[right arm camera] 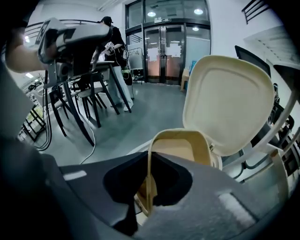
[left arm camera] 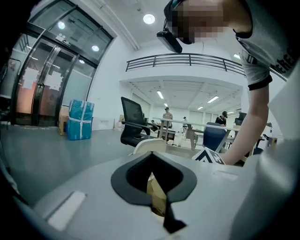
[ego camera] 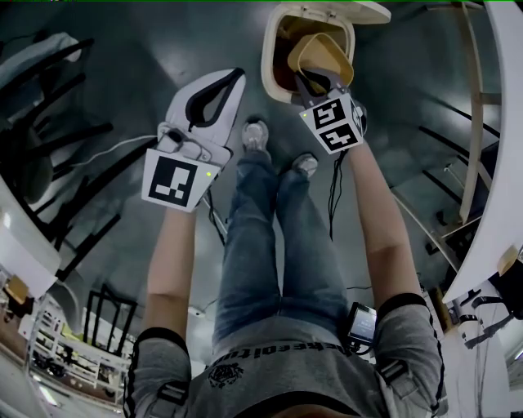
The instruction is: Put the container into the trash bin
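Two grippers, the left gripper (ego camera: 231, 80) and the right gripper (ego camera: 315, 82), each with one marker cube; one tan container (ego camera: 325, 51); one trash bin (ego camera: 268, 61) with one lid (ego camera: 364, 11); two shoes (ego camera: 256, 135) on the floor; in the left gripper view, one black office chair (left arm camera: 132, 123), one blue bundle (left arm camera: 79, 120) and three distant people (left arm camera: 167, 114); the dark chairs (ego camera: 37, 167) at the head view's left edge overlap too much to count.

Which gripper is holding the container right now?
The right gripper, shut on the tan container at its rim above the open trash bin; the left gripper is shut, holding nothing.
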